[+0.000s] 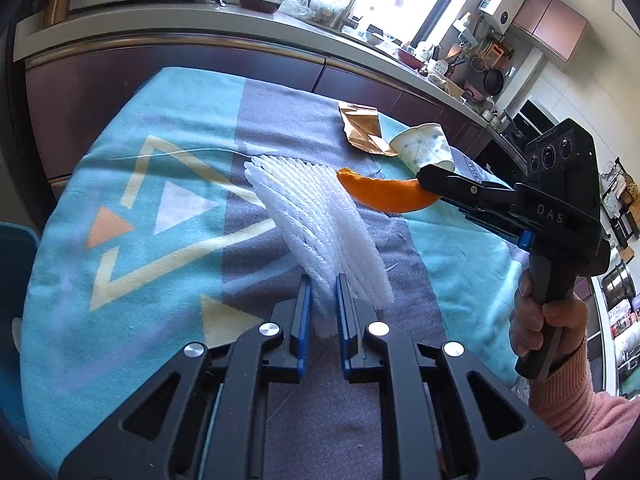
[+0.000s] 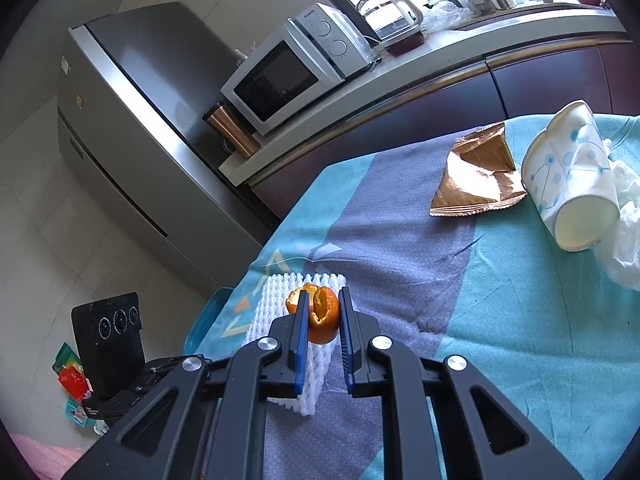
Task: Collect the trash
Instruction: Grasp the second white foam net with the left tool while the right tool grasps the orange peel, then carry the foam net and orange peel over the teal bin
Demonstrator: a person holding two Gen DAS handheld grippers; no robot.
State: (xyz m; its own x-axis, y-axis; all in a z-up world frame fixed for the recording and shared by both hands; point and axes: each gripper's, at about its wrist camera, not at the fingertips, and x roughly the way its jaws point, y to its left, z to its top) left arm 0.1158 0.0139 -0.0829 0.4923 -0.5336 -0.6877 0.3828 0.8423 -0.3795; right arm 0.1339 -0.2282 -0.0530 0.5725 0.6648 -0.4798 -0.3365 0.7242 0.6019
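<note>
My left gripper (image 1: 323, 280) is shut on a white foam fruit net (image 1: 316, 216) and holds it above the table; the net also shows in the right wrist view (image 2: 280, 296). My right gripper (image 2: 323, 300) is shut on an orange peel (image 2: 320, 314); in the left wrist view the peel (image 1: 384, 194) sticks out from the right gripper (image 1: 424, 180), just beside the net. A paper cup (image 2: 568, 180) lies on its side on the table, next to a brown foil wrapper (image 2: 476, 176) and a crumpled white tissue (image 2: 624, 232).
The table carries a blue and grey patterned cloth (image 1: 160, 200). Behind it runs a kitchen counter (image 2: 400, 72) with a microwave (image 2: 296, 68) and a kettle (image 2: 392, 12). A fridge (image 2: 140, 120) stands to the left. A blue bin edge (image 2: 202, 320) shows beside the table.
</note>
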